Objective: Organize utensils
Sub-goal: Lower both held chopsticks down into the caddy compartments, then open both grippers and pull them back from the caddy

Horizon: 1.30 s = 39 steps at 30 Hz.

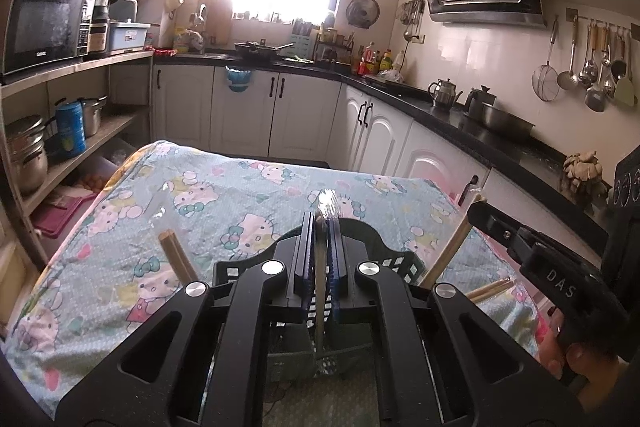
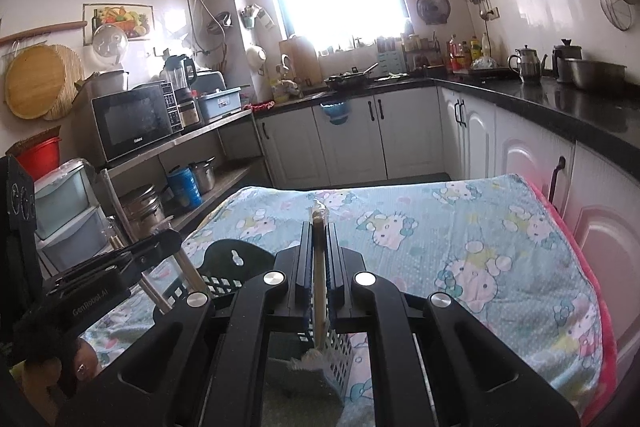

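Looking along the left gripper [image 1: 320, 223], its fingers [image 1: 305, 251] are seen clamped on wrapped chopsticks [image 1: 321, 267], held above a black utensil basket [image 1: 396, 261] on the cloth-covered table [image 1: 120, 227]; more chopsticks [image 1: 178, 255] are propped in it. From the right gripper [image 2: 319, 227], its fingers [image 2: 306, 255] are closed on what is probably another wrapped pair of chopsticks [image 2: 319, 267], over the same basket [image 2: 236, 259].

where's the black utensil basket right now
In the left wrist view the black utensil basket sits on the cartoon-print tablecloth, right under the left gripper, with wooden chopsticks leaning in it.
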Motion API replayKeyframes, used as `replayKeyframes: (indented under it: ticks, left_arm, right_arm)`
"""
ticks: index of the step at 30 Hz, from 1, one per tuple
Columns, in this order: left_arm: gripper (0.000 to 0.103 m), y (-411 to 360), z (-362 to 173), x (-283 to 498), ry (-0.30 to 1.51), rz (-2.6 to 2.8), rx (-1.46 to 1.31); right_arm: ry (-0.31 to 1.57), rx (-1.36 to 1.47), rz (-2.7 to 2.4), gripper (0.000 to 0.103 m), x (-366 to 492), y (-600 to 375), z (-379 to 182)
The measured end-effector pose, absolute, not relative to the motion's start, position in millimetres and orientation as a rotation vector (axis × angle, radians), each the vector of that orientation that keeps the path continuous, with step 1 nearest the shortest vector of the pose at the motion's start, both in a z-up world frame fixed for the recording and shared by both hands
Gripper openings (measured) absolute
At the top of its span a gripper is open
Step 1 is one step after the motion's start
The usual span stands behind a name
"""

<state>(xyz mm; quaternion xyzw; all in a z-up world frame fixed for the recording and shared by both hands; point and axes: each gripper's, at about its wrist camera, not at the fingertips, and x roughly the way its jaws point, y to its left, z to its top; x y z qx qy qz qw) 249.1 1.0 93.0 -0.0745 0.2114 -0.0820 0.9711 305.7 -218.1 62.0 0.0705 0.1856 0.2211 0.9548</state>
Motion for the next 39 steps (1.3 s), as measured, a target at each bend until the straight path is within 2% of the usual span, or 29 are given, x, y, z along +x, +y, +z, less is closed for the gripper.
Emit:
replayKeyframes:
  ticks: [2,7,11,14,22,24,28,32,39]
  left_arm:
    - [0.012,2,91,249,0.445,-0.173,-0.164]
    - [0.017,5,89,245,0.459,-0.176,-0.169]
    - [0.029,4,89,240,0.468,-0.171,-0.152]
    - [0.038,2,87,238,0.488,-0.169,-0.136]
    - [0.052,6,83,226,0.507,-0.185,-0.157]
    - [0.058,8,82,222,0.507,-0.185,-0.162]
    - [0.079,13,82,214,0.504,-0.186,-0.174]
    - [0.090,16,82,203,0.496,-0.177,-0.176]
    - [0.091,21,80,189,0.502,-0.171,-0.195]
  right_arm:
    - [0.390,0.149,0.454,0.007,305,-219,61]
    - [0.406,0.155,0.455,0.014,302,-222,60]
    - [0.414,0.162,0.456,0.022,299,-225,60]
    - [0.421,0.171,0.458,0.024,297,-228,59]
    - [0.428,0.180,0.450,0.035,289,-234,60]
    - [0.429,0.181,0.449,0.037,287,-236,60]
    - [0.434,0.179,0.455,0.042,280,-240,59]
    - [0.432,0.165,0.449,0.052,268,-243,57]
    - [0.454,0.159,0.448,0.054,250,-247,53]
